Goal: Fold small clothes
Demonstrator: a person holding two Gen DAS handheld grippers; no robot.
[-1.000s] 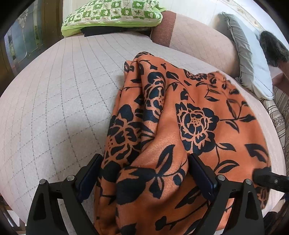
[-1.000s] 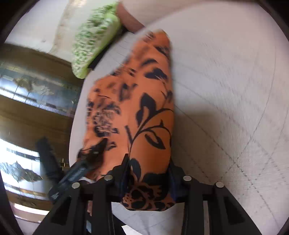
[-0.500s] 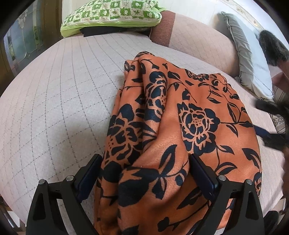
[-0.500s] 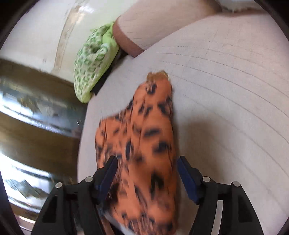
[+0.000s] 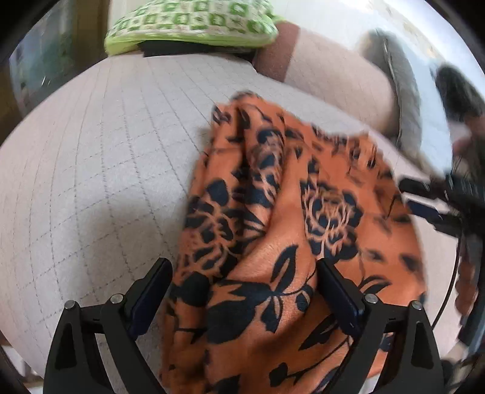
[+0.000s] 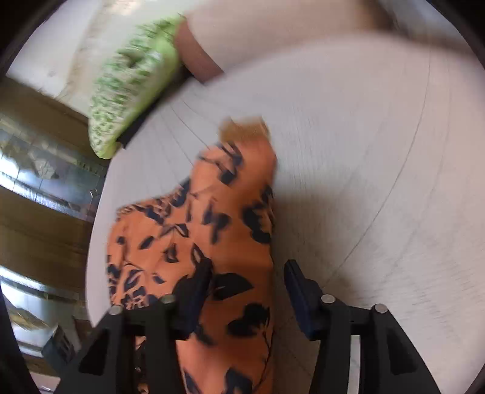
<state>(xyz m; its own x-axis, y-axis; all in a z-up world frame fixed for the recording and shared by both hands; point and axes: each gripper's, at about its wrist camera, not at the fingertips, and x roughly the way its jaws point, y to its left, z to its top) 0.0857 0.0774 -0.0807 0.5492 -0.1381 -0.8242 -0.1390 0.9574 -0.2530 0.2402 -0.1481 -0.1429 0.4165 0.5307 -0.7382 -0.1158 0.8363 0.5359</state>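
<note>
The orange garment (image 5: 272, 236) with black flowers lies bunched in folds on the quilted cover, its near end between the left gripper's fingers (image 5: 336, 291).

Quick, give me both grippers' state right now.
Left gripper: open, orange cloth between its fingers.
Right gripper: closing, cloth between, not gripped.

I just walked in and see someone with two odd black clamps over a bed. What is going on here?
A person is folding an orange garment with a black flower print on a pale quilted bed cover. The left gripper has its jaws wide, with a bunched fold of the cloth between them. The right gripper is closing, with a strip of the same cloth between its jaws but not yet pinched. A green patterned pillow lies behind.
</note>
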